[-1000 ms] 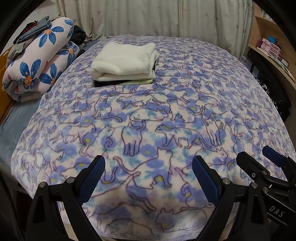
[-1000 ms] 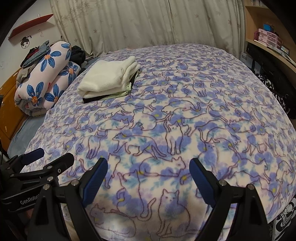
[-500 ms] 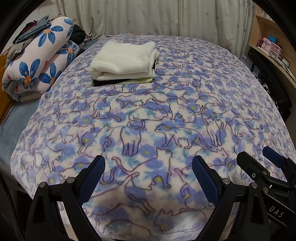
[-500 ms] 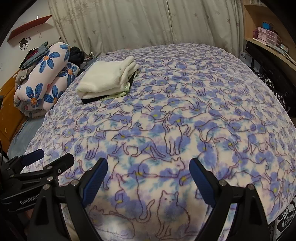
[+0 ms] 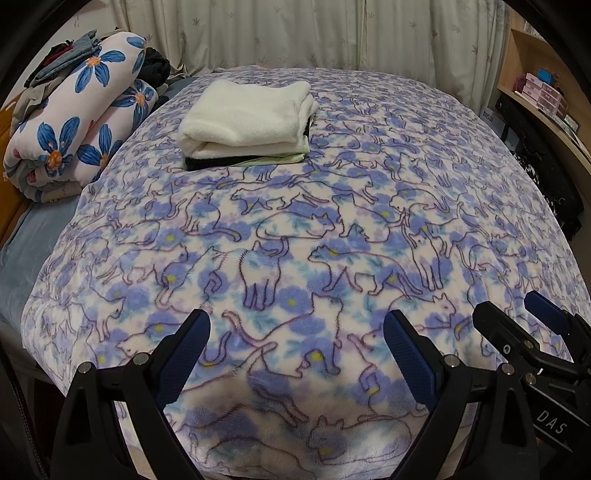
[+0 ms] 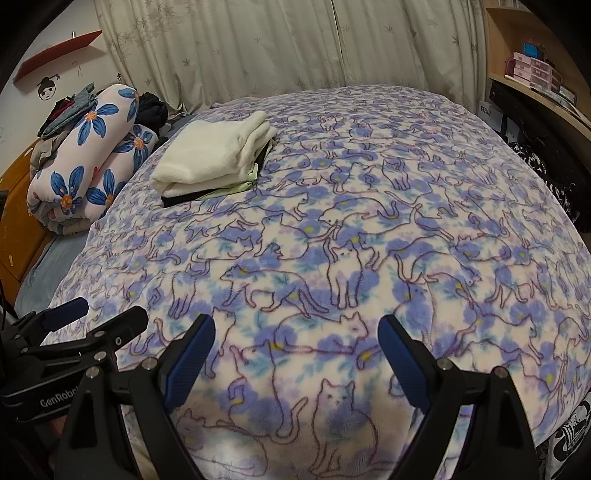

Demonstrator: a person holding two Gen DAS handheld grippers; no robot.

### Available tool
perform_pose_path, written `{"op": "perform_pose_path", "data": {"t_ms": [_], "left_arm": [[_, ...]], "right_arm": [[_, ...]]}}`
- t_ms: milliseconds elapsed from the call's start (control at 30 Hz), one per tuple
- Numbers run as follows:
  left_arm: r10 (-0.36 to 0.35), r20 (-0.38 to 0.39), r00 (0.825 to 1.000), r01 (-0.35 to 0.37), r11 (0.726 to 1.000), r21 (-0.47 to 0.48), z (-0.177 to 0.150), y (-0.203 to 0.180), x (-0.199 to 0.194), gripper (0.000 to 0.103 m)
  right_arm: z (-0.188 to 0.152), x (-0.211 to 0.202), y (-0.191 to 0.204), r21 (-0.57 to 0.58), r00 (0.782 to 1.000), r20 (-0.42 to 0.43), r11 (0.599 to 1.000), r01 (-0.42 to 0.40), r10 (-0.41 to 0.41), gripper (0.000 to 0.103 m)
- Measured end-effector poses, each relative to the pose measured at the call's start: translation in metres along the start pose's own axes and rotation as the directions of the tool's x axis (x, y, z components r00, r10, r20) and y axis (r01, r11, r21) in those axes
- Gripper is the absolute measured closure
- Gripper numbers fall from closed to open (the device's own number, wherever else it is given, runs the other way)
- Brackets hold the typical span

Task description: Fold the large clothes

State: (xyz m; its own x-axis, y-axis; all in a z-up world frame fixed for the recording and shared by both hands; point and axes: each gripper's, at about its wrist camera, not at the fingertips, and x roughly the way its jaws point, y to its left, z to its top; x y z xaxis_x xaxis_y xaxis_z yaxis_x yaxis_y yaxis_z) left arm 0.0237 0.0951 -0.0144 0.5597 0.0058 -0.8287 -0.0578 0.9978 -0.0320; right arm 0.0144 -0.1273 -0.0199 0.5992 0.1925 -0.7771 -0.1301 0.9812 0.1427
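Spread wide across the bed: a fleece blanket printed with outlined cats and blue flowers, reaching the near edge and draping over it. Same blanket filling the right wrist view, smooth on top, nothing lying on its near half.

Behind it, pale patterned curtains along the far wall. Off to the right, a wooden shelf with small pink boxes on it.

At the far left, just beside the blanket's edge, a rolled quilt with big blue flowers, darker loose clothes heaped on top and behind. Seen again from the right wrist, with an orange wooden bed frame below it.

On the blanket's far left part, well away from both claws: a folded stack of clothes, thick cream fleece on top, a pale green layer and a black layer peeking out beneath. Same stack in the right view, edges squared, resting flat.

Down front, left gripper spread wide, blue pads apart, nothing between them, hanging over the blanket's near edge. Right gripper likewise wide and empty, above the same near edge, just beside its partner.
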Motion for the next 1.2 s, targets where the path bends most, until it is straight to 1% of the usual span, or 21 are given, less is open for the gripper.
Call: {"op": "perform_pose_path", "data": {"t_ms": [1200], "left_arm": [[0.000, -0.003, 1.000, 0.000, 1.000, 0.000, -0.0006, -0.0017, 0.0006, 0.010]], "right_arm": [[0.0000, 0.0011, -0.0014, 0.002, 1.000, 0.001, 1.000, -0.001, 0.001, 0.013]]}}
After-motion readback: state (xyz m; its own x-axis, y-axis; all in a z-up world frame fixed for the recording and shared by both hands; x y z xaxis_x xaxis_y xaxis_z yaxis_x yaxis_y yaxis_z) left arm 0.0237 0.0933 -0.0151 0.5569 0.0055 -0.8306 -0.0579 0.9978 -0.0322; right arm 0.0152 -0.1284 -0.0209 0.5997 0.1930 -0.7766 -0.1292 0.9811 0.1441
